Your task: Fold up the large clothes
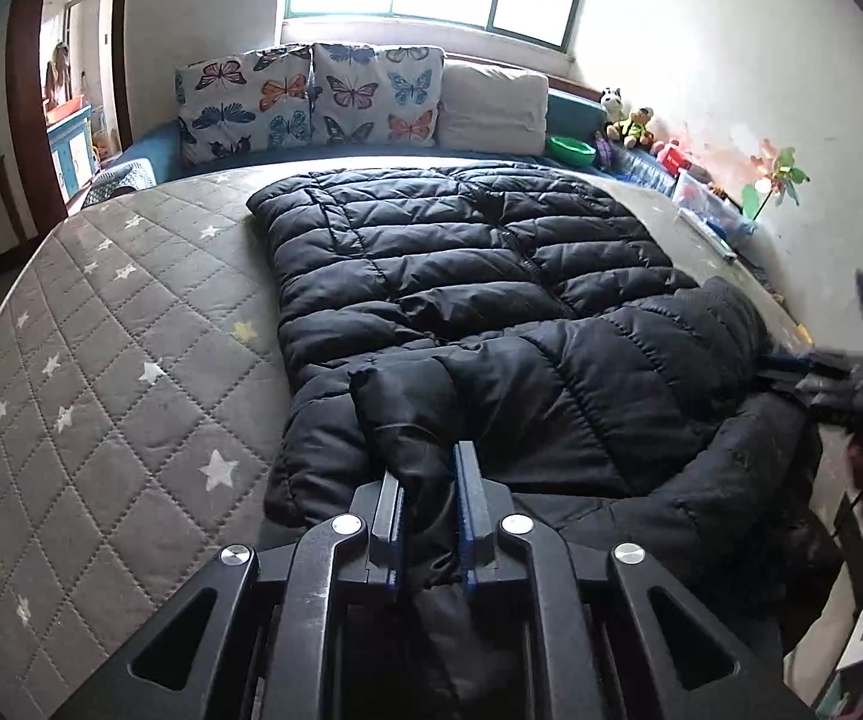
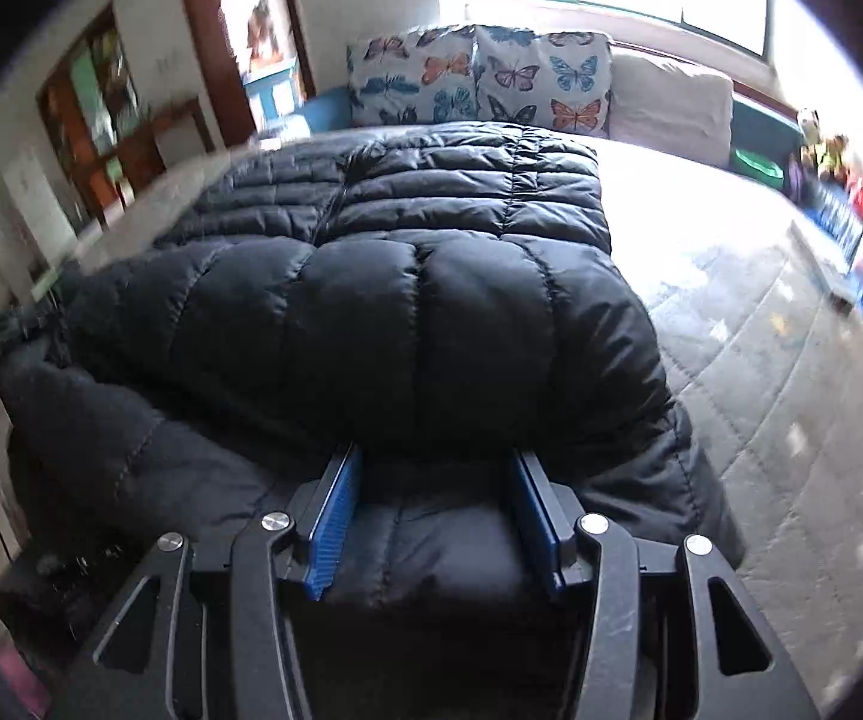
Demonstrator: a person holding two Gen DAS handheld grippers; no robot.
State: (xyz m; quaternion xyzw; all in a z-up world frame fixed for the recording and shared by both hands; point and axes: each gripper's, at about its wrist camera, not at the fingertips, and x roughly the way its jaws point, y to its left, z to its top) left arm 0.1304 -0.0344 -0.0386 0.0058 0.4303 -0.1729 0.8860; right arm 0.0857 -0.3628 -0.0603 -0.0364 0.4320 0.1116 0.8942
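The black quilted puffer jacket lies on the grey star-quilted mattress, near end doubled toward twelve o'clock — first fold underway, more remaining. Left gripper clamps a fabric fold; right gripper holds a thick bunch at six o'clock.

My left tongs, angled downward, are pinched nearly closed on a fold of jacket; my right tongs, also angled down, clasp a thick roll.
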